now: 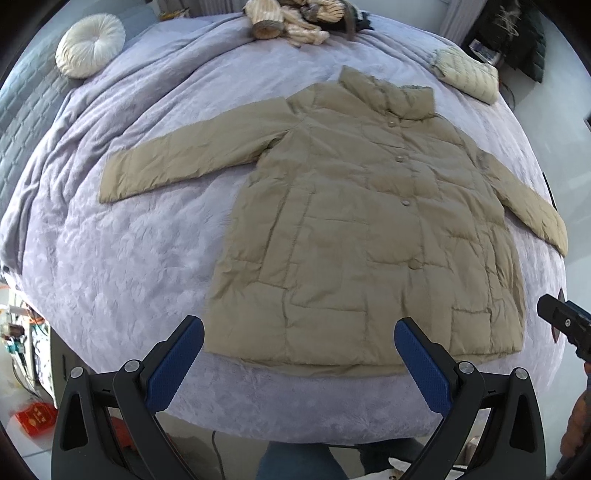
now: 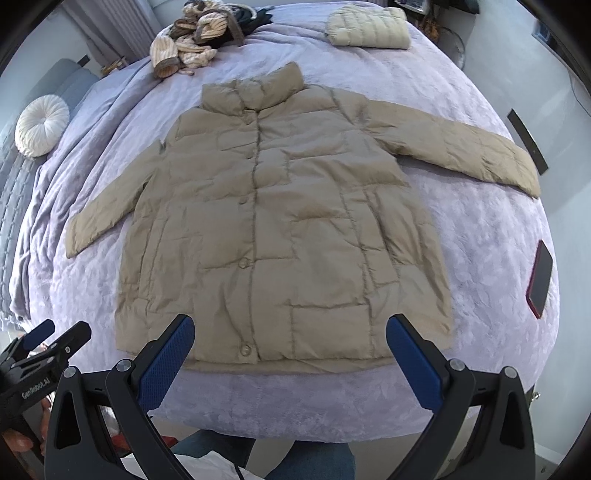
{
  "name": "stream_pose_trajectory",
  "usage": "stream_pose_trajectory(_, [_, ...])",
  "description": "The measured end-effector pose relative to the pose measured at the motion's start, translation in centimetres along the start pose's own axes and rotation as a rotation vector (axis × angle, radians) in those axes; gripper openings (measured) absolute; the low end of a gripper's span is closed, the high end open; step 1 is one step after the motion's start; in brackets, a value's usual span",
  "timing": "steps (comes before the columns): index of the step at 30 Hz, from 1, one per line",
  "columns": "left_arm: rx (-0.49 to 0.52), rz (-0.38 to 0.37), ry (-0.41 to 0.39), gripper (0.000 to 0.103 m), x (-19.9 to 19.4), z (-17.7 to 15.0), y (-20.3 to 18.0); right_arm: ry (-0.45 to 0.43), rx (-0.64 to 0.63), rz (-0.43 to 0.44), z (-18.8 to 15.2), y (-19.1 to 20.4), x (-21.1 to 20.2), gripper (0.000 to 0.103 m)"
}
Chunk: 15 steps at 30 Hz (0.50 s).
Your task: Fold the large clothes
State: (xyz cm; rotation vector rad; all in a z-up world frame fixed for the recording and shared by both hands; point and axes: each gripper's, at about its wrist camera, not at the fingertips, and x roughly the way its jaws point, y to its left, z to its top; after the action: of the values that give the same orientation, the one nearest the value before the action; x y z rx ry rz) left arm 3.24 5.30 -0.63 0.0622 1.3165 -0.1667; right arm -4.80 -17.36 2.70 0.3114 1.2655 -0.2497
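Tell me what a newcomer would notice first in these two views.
A large tan puffer jacket lies flat and buttoned in the middle of the lavender bed, both sleeves spread outward. Both the left gripper and the right gripper hover open above its hem. Beyond the collar sits a heap of striped clothes, with a folded cream jacket to its right.

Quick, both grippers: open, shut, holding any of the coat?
Left gripper: open, holding nothing, above the hem of the khaki coat.
Right gripper: open, holding nothing, also at the hem.
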Motion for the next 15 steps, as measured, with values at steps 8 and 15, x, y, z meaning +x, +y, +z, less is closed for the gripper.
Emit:
stream_pose_trajectory(8, [-0.130, -0.047, 0.023, 0.103, 3.7, 3.0, 7.8, 0.022, 0.009, 0.055, 3.0, 4.6, 2.9, 0.103])
stream_pose_trajectory(15, [-0.319, -0.095, -0.028, 0.103, 8.3, 6.2, 16.9, 0.117, -0.089, 0.089, 6.0, 11.1, 8.2, 0.103])
